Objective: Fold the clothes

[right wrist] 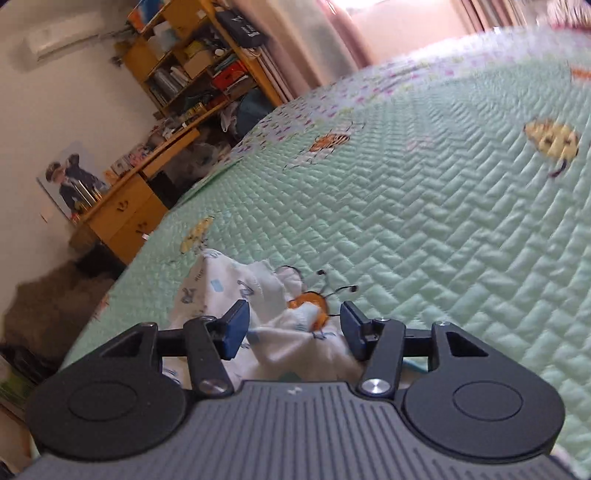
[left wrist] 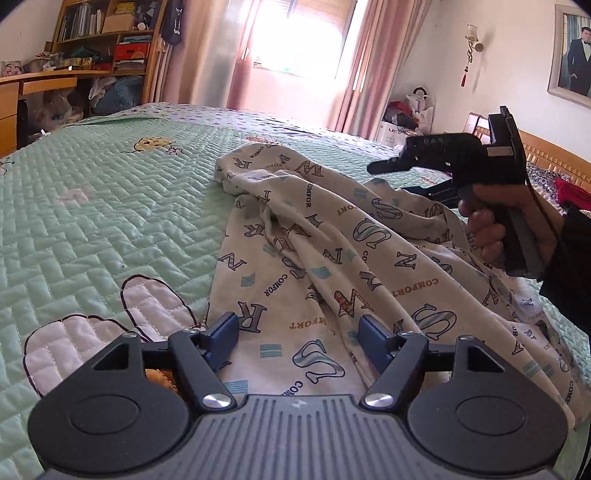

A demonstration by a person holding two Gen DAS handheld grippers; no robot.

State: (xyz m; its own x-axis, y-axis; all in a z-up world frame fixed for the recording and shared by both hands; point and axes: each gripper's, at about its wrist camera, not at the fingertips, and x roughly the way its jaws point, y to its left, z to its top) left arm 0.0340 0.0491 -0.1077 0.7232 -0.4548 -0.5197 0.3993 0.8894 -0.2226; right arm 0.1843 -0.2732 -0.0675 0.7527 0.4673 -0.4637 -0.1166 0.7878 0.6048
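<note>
One left gripper [left wrist: 299,334] sits nearest, at 6 o'clock, jaws spread wide over one letter-print cloth [left wrist: 332,258] lying crumpled on the green bed [left wrist: 92,206]. One right gripper [right wrist: 293,325], jaws spread, pinches nothing. Shelves [left wrist: 107,37] at 11 o'clock hold books.

The printed garment [left wrist: 332,266] runs under the left gripper's body at the bottom edge, and a dark sleeve [left wrist: 569,258] covers its right end. The right wrist view's far quilt [right wrist: 498,55] is blurred, perhaps by motion.

Home bedroom (quilted bed [left wrist: 110,206], cluttered bookshelf [left wrist: 107,33])
</note>
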